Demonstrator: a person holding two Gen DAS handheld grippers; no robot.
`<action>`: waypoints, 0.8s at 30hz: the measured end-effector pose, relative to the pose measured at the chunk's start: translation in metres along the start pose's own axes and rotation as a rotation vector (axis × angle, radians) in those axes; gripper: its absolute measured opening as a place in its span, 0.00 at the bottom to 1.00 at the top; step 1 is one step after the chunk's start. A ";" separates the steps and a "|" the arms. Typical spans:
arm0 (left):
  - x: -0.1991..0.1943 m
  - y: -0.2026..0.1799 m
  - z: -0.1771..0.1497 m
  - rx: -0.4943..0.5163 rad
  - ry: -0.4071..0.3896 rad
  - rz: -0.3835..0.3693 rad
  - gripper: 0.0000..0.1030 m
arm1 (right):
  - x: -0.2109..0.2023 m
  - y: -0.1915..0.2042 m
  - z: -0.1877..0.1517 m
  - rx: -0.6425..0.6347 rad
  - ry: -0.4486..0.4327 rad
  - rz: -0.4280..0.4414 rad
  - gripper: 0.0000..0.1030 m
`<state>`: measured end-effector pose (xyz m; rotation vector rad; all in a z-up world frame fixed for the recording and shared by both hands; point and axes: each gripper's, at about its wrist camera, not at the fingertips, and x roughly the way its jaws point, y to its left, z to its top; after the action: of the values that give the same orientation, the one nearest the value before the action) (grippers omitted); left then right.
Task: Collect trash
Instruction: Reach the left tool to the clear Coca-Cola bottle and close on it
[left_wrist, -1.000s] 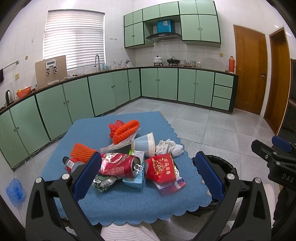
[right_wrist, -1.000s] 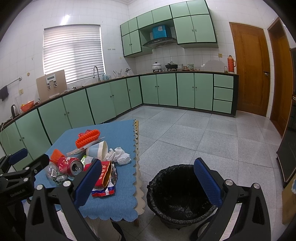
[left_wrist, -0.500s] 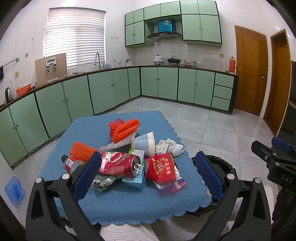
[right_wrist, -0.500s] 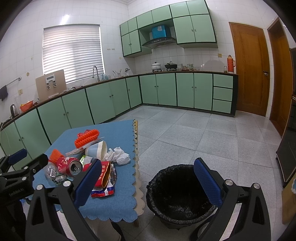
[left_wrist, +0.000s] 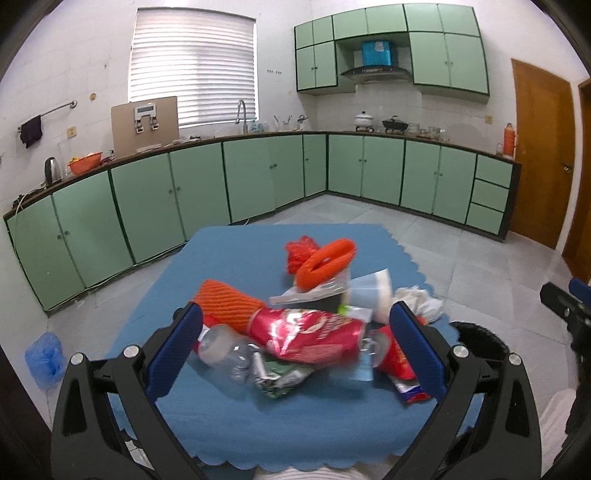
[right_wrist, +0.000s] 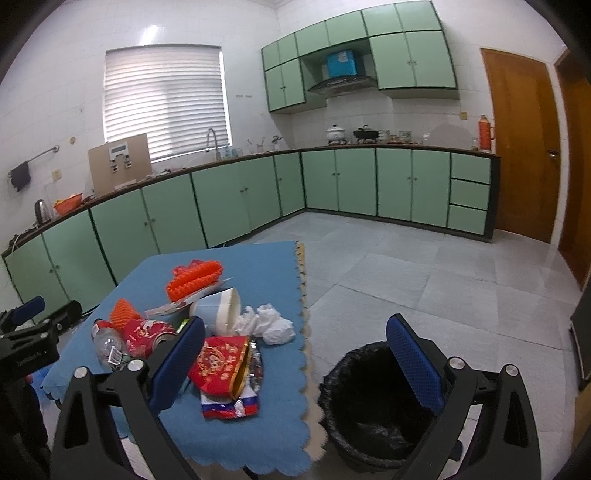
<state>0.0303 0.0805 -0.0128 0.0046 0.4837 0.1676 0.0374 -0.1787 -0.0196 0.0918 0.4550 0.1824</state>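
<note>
A pile of trash lies on a blue-covered table (left_wrist: 229, 258): a crushed red can (left_wrist: 306, 330), a clear plastic bottle (left_wrist: 221, 347), orange foam nets (left_wrist: 325, 262), a paper cup (left_wrist: 371, 293), crumpled white tissue (right_wrist: 267, 323) and a red snack bag (right_wrist: 221, 363). My left gripper (left_wrist: 295, 350) is open, its jaws either side of the can and bottle, just above them. My right gripper (right_wrist: 295, 363) is open and empty, over the gap between the table edge and a black-lined trash bin (right_wrist: 373, 402) on the floor.
Green cabinets (left_wrist: 258, 177) run along the far walls. Wooden doors (right_wrist: 521, 147) stand at the right. A blue bag (left_wrist: 44, 356) lies on the floor left of the table. The tiled floor (right_wrist: 424, 266) spreads beyond the bin.
My left gripper has moved forward and down toward the pile, so the can and bottle now lie between its jaws. My right gripper has shifted slightly left toward the table.
</note>
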 end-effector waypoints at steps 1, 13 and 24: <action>0.005 0.006 -0.002 0.000 0.005 0.006 0.95 | 0.007 0.006 0.000 -0.006 0.004 0.012 0.89; 0.054 0.074 -0.028 -0.050 0.091 0.110 0.95 | 0.073 0.073 -0.015 -0.094 0.113 0.167 0.81; 0.083 0.107 -0.052 -0.109 0.174 0.121 0.95 | 0.101 0.109 -0.028 -0.131 0.184 0.224 0.81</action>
<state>0.0619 0.1979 -0.0922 -0.0886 0.6480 0.3144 0.0974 -0.0513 -0.0737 -0.0033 0.6148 0.4426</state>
